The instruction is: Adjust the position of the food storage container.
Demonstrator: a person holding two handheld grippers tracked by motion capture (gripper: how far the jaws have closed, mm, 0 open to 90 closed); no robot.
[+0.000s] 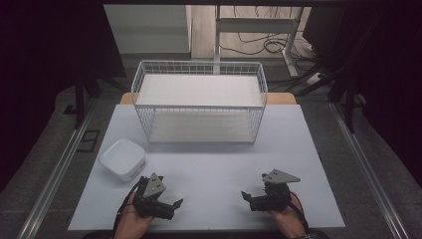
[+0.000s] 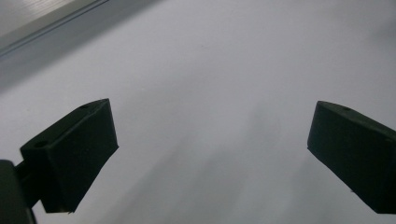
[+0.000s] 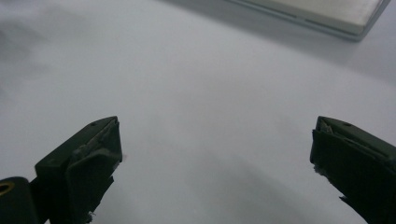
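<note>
Here, your items, left to right. White square dish with rounded corners (image 1: 122,159): on the white table (image 1: 214,164) at its near left, just beyond your left gripper (image 1: 166,205), untouched. Left gripper: low over the table, fingers (image 2: 70,154) spread wide, nothing between them. White wire two-tier basket rack (image 1: 199,102): upright at the table's far middle. Right gripper (image 1: 251,196): near right, fingers (image 3: 81,168) wide apart, holding nothing.

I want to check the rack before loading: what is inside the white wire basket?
The white wire basket shows two bare white shelves, upper and lower; nothing lies on either.
</note>
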